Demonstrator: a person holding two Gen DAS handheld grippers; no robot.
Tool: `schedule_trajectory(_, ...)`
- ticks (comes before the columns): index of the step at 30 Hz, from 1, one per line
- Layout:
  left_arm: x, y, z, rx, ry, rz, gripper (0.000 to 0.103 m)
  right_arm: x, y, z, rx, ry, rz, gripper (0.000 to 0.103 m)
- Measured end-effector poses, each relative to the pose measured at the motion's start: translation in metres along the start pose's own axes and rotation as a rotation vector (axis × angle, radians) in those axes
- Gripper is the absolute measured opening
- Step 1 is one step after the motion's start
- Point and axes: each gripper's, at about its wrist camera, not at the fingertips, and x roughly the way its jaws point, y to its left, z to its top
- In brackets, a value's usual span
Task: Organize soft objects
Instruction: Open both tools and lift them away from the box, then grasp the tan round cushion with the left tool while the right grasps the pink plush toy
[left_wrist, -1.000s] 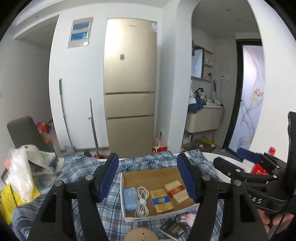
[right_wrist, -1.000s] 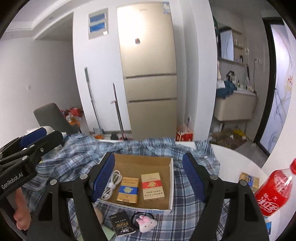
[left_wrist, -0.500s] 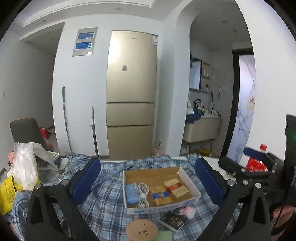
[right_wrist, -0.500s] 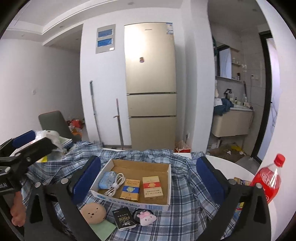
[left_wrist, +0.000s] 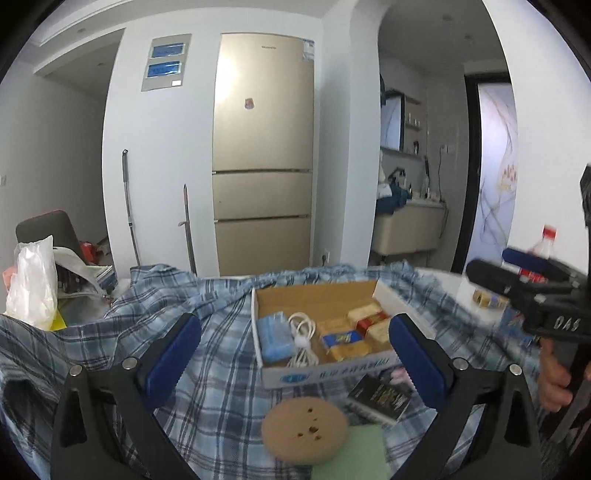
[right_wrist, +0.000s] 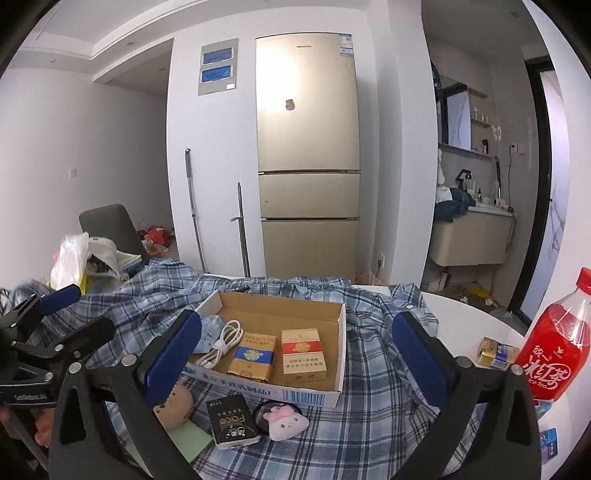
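An open cardboard box (right_wrist: 334, 373) sits on a blue plaid shirt (right_wrist: 373, 435) spread over the table. It holds a blue pack (left_wrist: 274, 336), a white cable (right_wrist: 221, 345) and cigarette packs (right_wrist: 303, 354). In front of it lie a tan round plush (left_wrist: 304, 430), a pink bunny hair tie (right_wrist: 286, 422), a black pack (right_wrist: 231, 419) and a green pad (left_wrist: 351, 456). My left gripper (left_wrist: 293, 356) is open and empty, above the near side of the box. My right gripper (right_wrist: 297, 354) is open and empty, above the box front.
A red ice tea bottle (right_wrist: 554, 347) and a small gold box (right_wrist: 496, 352) stand on the white table at the right. Plastic bags and clutter (left_wrist: 33, 284) sit at the left. A gold fridge (left_wrist: 262, 166) stands behind.
Both grippers have opened wide and pulled back and up from the box, so the plush, hair tie and black pack in front of it show now.
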Motion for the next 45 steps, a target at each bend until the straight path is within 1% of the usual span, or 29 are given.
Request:
schedule_trajectory(2,0.002,0.002,-0.006,0.009,-0.004,0.006,0.103,0.002,-0.002,-0.008,0.015,-0.015,0.025,0.103)
schedule_trajectory(4,0.004,0.005,-0.008,0.001,0.004,-0.001,0.103,0.003,-0.004,-0.016,0.031,-0.025,0.031,0.103)
schedule_trajectory(6,0.006,0.006,-0.010,-0.008,0.008,-0.004,0.103,0.007,-0.001,-0.022,-0.001,-0.017,0.022,0.103)
schedule_trajectory(8,0.005,0.008,-0.012,-0.013,0.005,-0.002,0.103,0.013,0.002,-0.026,-0.036,-0.001,-0.008,0.103)
schedule_trajectory(11,0.005,0.008,-0.012,-0.013,0.005,-0.009,0.103,0.018,0.002,-0.028,-0.037,0.023,0.007,0.103)
schedule_trajectory(19,0.009,0.011,-0.011,-0.034,0.033,-0.019,0.103,0.019,0.000,-0.027,-0.015,0.032,0.014,0.103)
schedule_trajectory(21,0.010,0.011,-0.011,-0.035,0.045,-0.026,0.103,0.023,-0.003,-0.027,-0.007,0.068,0.038,0.103)
schedule_trajectory(22,0.011,0.011,-0.011,-0.035,0.052,-0.031,0.103,0.027,-0.004,-0.026,0.003,0.104,0.068,0.103)
schedule_trajectory(23,0.012,0.011,-0.011,-0.034,0.057,-0.036,0.103,0.029,-0.005,-0.026,0.014,0.123,0.090,0.100)
schedule_trajectory(24,0.012,0.011,-0.011,-0.033,0.060,-0.042,0.103,0.032,-0.006,-0.026,0.021,0.140,0.108,0.094)
schedule_trajectory(25,0.012,0.011,-0.012,-0.031,0.062,-0.048,0.103,0.035,-0.006,-0.026,0.019,0.165,0.122,0.092)
schedule_trajectory(27,0.013,0.009,-0.012,-0.026,0.065,-0.046,0.103,0.042,-0.005,-0.027,0.009,0.205,0.127,0.084)
schedule_trajectory(29,0.014,0.009,-0.012,-0.026,0.069,-0.047,0.103,0.053,-0.007,-0.032,0.010,0.265,0.133,0.079)
schedule_trajectory(31,0.014,0.010,-0.012,-0.031,0.072,-0.046,0.103,0.068,-0.013,-0.037,0.045,0.343,0.162,0.074)
schedule_trajectory(32,0.015,0.011,-0.013,-0.035,0.078,-0.044,0.103,0.074,-0.016,-0.041,0.059,0.375,0.164,0.069)
schedule_trajectory(33,0.017,0.011,-0.013,-0.038,0.090,-0.038,0.103,0.080,-0.020,-0.045,0.079,0.403,0.147,0.063)
schedule_trajectory(34,0.019,0.012,-0.013,-0.040,0.100,-0.034,0.103,0.086,-0.024,-0.048,0.092,0.431,0.124,0.060)
schedule_trajectory(35,0.020,0.012,-0.014,-0.042,0.111,-0.031,0.103,0.090,-0.026,-0.051,0.100,0.455,0.116,0.054)
schedule_trajectory(36,0.022,0.012,-0.014,-0.044,0.118,-0.028,0.103,0.095,-0.028,-0.054,0.111,0.485,0.128,0.049)
schedule_trajectory(38,0.024,0.013,-0.015,-0.045,0.131,-0.020,0.103,0.101,-0.029,-0.059,0.120,0.526,0.150,0.048)
schedule_trajectory(43,0.028,0.015,-0.017,-0.050,0.152,-0.015,0.103,0.110,-0.021,-0.068,0.086,0.589,0.174,0.048)
schedule_trajectory(45,0.027,0.015,-0.017,-0.050,0.149,-0.003,0.103,0.112,-0.018,-0.071,0.075,0.606,0.163,0.048)
